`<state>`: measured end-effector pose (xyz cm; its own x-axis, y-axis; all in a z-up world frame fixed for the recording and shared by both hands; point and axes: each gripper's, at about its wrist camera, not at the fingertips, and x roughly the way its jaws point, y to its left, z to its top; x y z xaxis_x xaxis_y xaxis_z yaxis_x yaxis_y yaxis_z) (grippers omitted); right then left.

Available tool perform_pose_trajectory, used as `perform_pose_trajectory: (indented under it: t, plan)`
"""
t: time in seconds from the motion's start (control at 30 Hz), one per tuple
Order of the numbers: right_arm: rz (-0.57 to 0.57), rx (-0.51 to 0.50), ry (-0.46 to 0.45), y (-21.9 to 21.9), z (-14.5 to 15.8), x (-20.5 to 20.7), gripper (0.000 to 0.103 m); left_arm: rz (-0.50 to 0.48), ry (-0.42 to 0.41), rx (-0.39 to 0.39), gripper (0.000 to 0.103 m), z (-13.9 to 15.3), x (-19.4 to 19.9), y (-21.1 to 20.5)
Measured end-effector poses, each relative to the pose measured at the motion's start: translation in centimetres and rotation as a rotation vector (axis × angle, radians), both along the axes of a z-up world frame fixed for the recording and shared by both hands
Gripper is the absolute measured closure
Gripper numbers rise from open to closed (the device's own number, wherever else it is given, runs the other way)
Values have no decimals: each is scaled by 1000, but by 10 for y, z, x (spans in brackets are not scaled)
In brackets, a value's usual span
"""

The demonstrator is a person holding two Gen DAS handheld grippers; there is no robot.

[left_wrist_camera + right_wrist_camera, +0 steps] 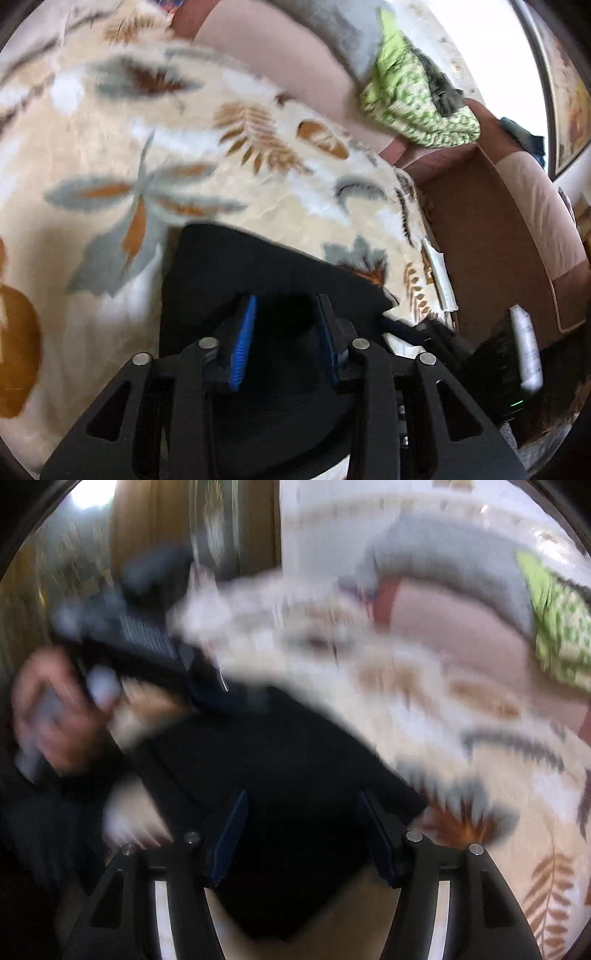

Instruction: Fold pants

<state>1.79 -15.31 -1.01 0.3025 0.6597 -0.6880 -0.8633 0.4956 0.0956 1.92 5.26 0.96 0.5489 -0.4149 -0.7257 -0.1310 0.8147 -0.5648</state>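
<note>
The black pants point(236, 266) lie folded into a compact dark rectangle on a cream blanket with a leaf print point(110, 147). My left gripper point(286, 299) is open above the pants' near part, with blue pads on its fingers and nothing between them. In the right wrist view the pants point(280, 753) lie the same way, blurred by motion. My right gripper point(301, 794) is open over their near edge and holds nothing. The other gripper and the hand point(55, 716) that holds it show at the left of that view.
The blanket covers a sofa with pink and brown cushions point(280, 55). A green patterned garment point(417, 96) lies on the sofa back at the upper right. The sofa's brown arm point(487, 236) stands to the right. A white bottle point(526, 347) shows at the lower right.
</note>
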Motion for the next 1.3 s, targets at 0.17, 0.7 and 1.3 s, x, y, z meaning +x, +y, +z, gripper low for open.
perform_pose_trajectory:
  t: [0.17,0.7,1.3]
  plan:
    - [-16,57,69,-8,-9,12,40,44,16,0,99,-10,3,9]
    - [19,-132,81,-8,-3,-33,30,65,17,232,56,17,-51,-12]
    - [-312,364,938,-55,-30,50,15,106,157,-120,35,-21,-15,42]
